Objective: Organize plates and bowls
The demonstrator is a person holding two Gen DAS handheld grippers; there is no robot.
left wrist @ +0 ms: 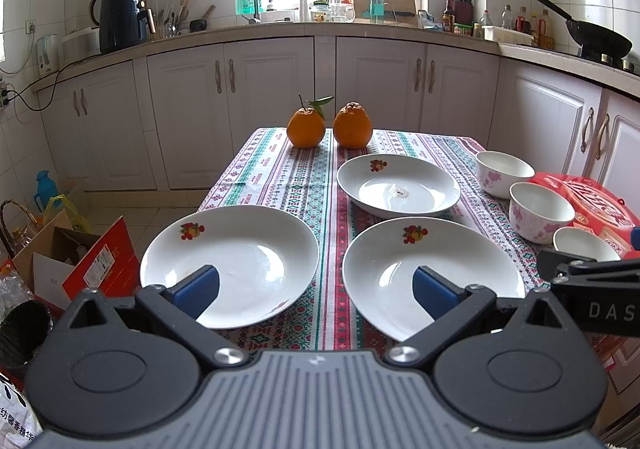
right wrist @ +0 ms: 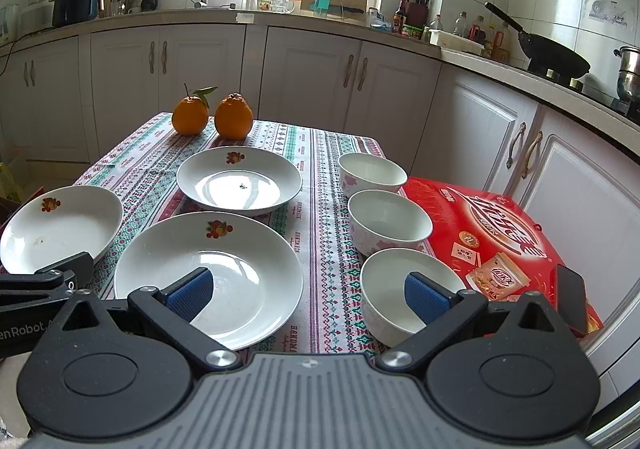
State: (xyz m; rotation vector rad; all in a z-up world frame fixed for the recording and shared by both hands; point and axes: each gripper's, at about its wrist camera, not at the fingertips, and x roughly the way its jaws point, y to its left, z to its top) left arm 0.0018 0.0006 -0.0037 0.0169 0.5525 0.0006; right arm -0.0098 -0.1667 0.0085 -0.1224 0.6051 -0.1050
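Both the left tool [left wrist: 316, 291] and right tool [right wrist: 306, 291] hover open and empty over the surface [right wrist: 320, 209], where three plates [right wrist: 208, 273] and three bowls [right wrist: 390, 223] lie separate; a thin-rim pinch could slip, chipping glazed ware.

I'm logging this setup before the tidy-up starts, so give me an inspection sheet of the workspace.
Surface: table under a patterned tablecloth.
Job's things: three white plates, apart, unstacked; three bowls in a row at the right edge.
Clutter: two oranges at the far end; red box with a dark phone on it.
Grippers: left tool and right tool both open, empty.
Cables: black cord by the left counter.
Surroundings: kitchen counter, white cabinets, wok.
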